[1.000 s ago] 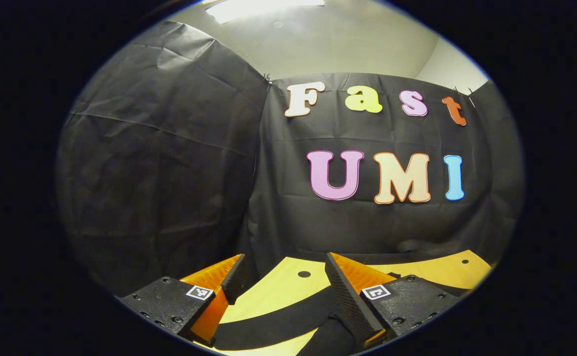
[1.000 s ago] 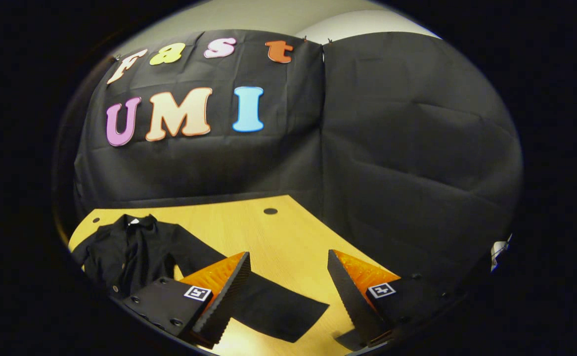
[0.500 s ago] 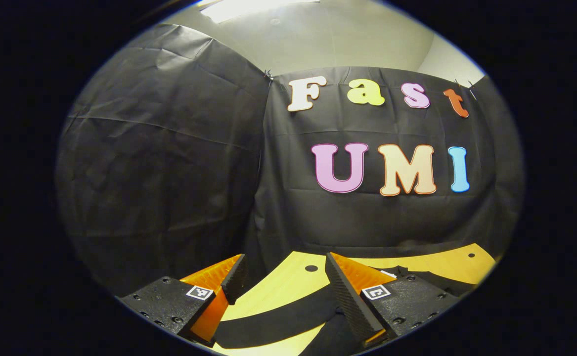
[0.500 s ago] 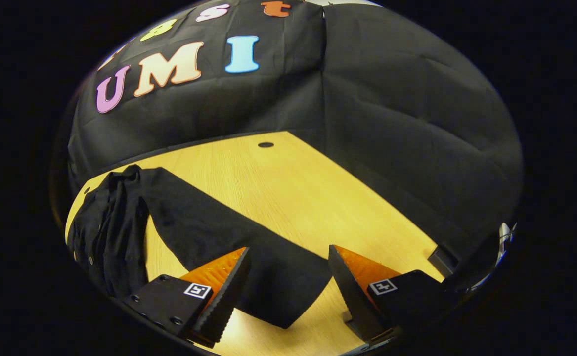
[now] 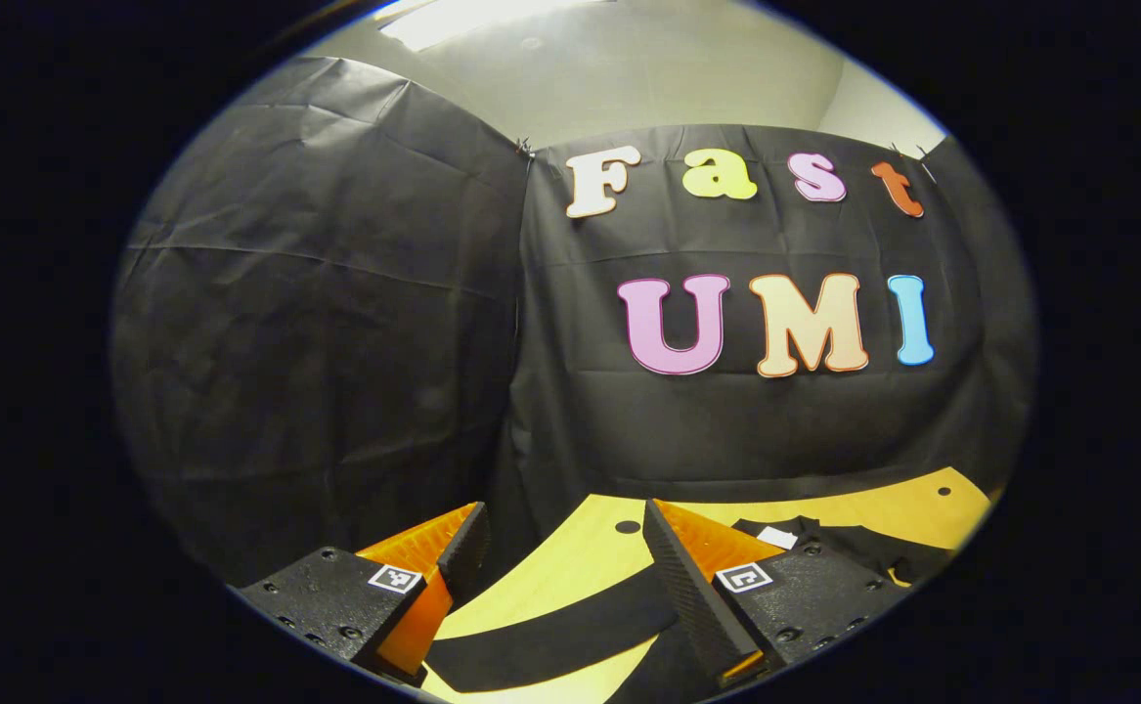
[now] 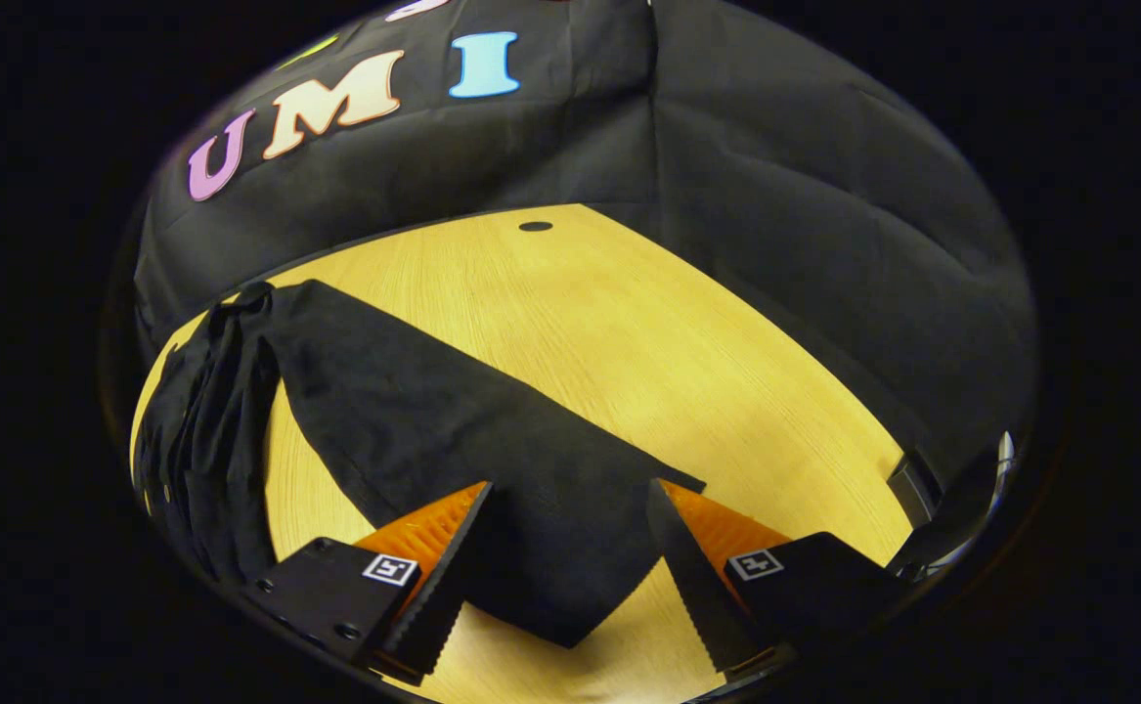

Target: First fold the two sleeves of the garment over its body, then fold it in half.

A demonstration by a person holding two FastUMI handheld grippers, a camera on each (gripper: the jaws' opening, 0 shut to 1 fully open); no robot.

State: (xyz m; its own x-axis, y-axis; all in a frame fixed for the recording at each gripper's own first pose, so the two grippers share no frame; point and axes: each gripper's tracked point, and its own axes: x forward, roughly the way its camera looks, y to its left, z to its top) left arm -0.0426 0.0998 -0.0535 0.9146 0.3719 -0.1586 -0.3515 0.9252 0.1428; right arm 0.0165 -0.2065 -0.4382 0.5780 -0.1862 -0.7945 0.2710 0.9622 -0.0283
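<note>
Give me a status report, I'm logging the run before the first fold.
Right gripper open over sleeve end. Left gripper open above other sleeve. Garment flat on table, sleeves unfolded. Nothing in the way.

The left gripper [image 5: 558, 572] is built from two wedge-shaped fingers [image 5: 682, 587] with ridged, sawtooth inner faces. Each finger is carried on a flat black plate [image 5: 330, 601] studded with round screw heads, and a small square black-and-white marker [image 5: 394, 578] is fixed near the plate's inner corner. The right gripper [image 6: 565, 577] is made the same way: ridged wedge fingers [image 6: 692, 577], black screwed plates [image 6: 321, 596], and one square marker [image 6: 755, 564] on each plate.
</note>
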